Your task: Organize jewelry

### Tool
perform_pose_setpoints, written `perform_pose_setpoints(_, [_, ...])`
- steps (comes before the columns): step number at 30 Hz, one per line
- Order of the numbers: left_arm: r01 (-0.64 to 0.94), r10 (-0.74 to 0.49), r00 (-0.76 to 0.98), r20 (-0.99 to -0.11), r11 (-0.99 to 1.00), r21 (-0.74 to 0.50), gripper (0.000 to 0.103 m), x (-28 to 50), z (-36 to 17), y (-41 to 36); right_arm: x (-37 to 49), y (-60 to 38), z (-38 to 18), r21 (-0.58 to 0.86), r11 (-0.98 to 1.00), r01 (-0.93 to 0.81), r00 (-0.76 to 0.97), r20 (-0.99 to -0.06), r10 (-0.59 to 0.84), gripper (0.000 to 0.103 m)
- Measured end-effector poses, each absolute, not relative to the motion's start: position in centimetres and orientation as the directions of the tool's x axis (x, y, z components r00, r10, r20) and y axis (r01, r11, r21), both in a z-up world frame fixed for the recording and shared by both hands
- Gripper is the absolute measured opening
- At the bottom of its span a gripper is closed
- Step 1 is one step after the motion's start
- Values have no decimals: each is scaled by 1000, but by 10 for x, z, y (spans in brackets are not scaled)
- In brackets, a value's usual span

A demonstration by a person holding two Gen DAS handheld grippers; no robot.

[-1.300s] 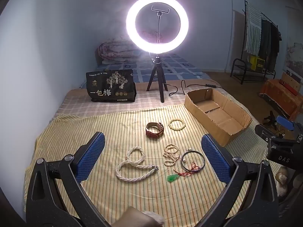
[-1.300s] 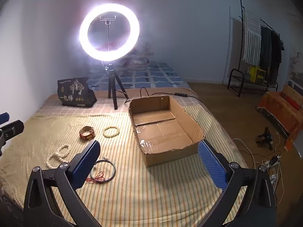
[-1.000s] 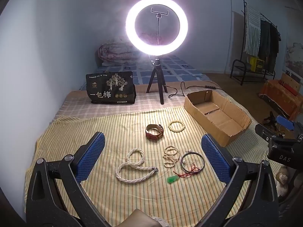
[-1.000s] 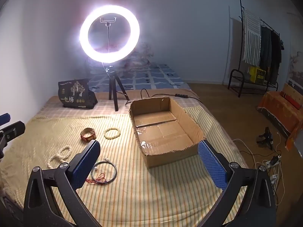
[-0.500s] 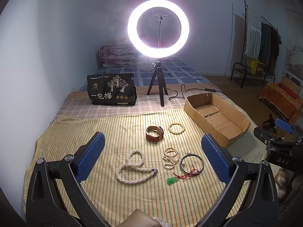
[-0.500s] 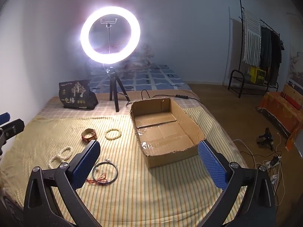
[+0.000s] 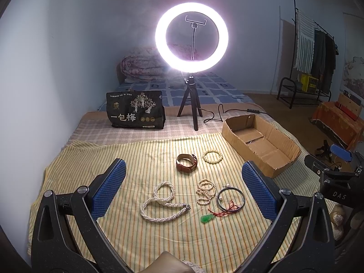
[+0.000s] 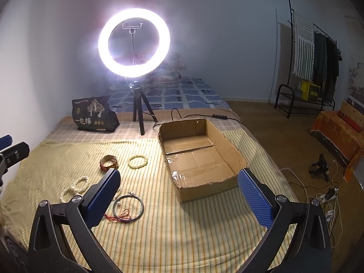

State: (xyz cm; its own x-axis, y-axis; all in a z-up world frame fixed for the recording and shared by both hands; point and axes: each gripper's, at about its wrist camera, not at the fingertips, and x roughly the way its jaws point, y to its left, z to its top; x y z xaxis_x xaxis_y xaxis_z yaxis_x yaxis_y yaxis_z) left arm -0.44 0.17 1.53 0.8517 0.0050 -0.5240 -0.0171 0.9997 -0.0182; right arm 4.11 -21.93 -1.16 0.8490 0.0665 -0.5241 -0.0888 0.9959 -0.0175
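Note:
Jewelry lies on a yellow striped cloth (image 7: pixel 145 159): a long pearl necklace (image 7: pixel 162 202), a small bead strand (image 7: pixel 205 191), a dark hoop with red cord (image 7: pixel 231 199), a green pendant (image 7: pixel 206 218), a brown leather watch (image 7: pixel 187 162) and a cream bead bracelet (image 7: pixel 212 157). An empty cardboard box (image 8: pixel 200 157) sits to their right. My left gripper (image 7: pixel 182 186) is open, above and short of the jewelry. My right gripper (image 8: pixel 179 195) is open and empty, near the box's front edge. The hoop (image 8: pixel 128 208), watch (image 8: pixel 109 162) and bracelet (image 8: pixel 137 161) show left of the box.
A lit ring light on a tripod (image 7: pixel 192 36) stands behind the cloth, its cable (image 7: pixel 216 113) trailing toward the box. A black printed bag (image 7: pixel 136 109) stands at the back left. A clothes rack (image 8: pixel 314 68) and floor cables (image 8: pixel 323 195) are at the right.
Both grippers have drifted slightly back and upward, so the scene sits a little lower in view. Both stay open and no jewelry has moved.

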Motion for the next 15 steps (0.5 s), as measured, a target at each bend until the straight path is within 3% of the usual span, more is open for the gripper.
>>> perform_pose_setpoints(15, [-20, 6, 855, -519, 1000, -21, 103, -6, 18, 4, 39, -217, -11, -21, 995, -93, 849, -523, 69, 102])
